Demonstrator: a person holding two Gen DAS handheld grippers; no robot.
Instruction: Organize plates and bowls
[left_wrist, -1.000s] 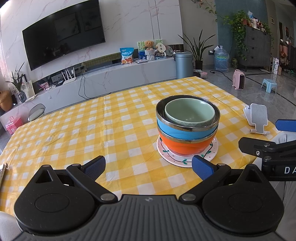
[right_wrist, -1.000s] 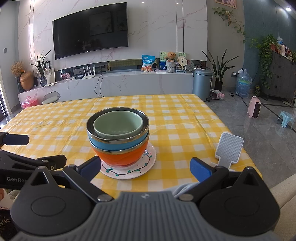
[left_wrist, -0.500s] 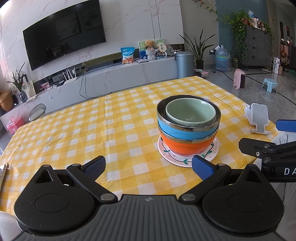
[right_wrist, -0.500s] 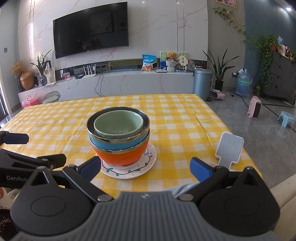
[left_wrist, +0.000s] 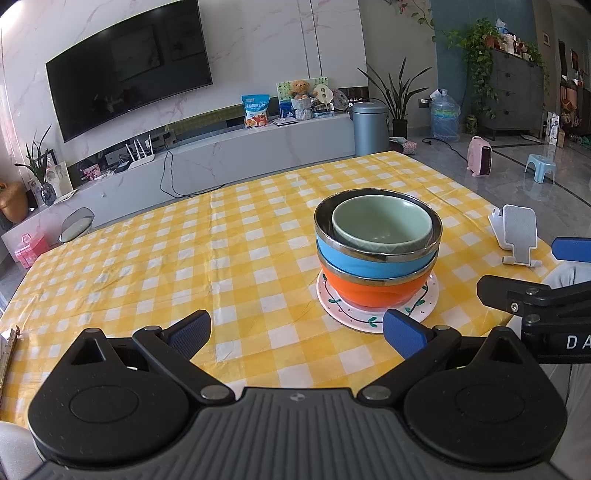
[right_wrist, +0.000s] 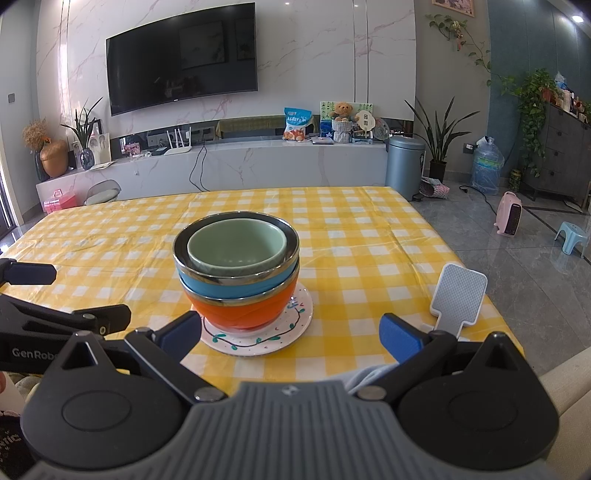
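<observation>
Resting nested on the patterned plate (right_wrist: 258, 334) mid-worktop (right_wrist: 369, 258), the green bowl (right_wrist: 236, 245) sits inside blue (right_wrist: 236, 286) and orange (right_wrist: 243, 314) bowls. Left tongs (left_wrist: 295, 330) and right tongs (right_wrist: 290, 330) hover spread, empty; best keep them clear of the finished stack.

A yellow checked cloth (left_wrist: 236, 254) is spread over the table. A white phone stand (right_wrist: 459, 296) is set near its right edge. Behind, a TV (right_wrist: 181, 55) is mounted on the marble wall above a long console (right_wrist: 236, 166), on which a teddy bear (right_wrist: 342, 110), a snack bag (right_wrist: 295, 123) and a router (right_wrist: 178, 144) are placed. A grey bin (right_wrist: 404, 164), a water jug (right_wrist: 487, 170), a pink heater (right_wrist: 509, 214) and a blue stool (right_wrist: 571, 236) are seen on the floor.
</observation>
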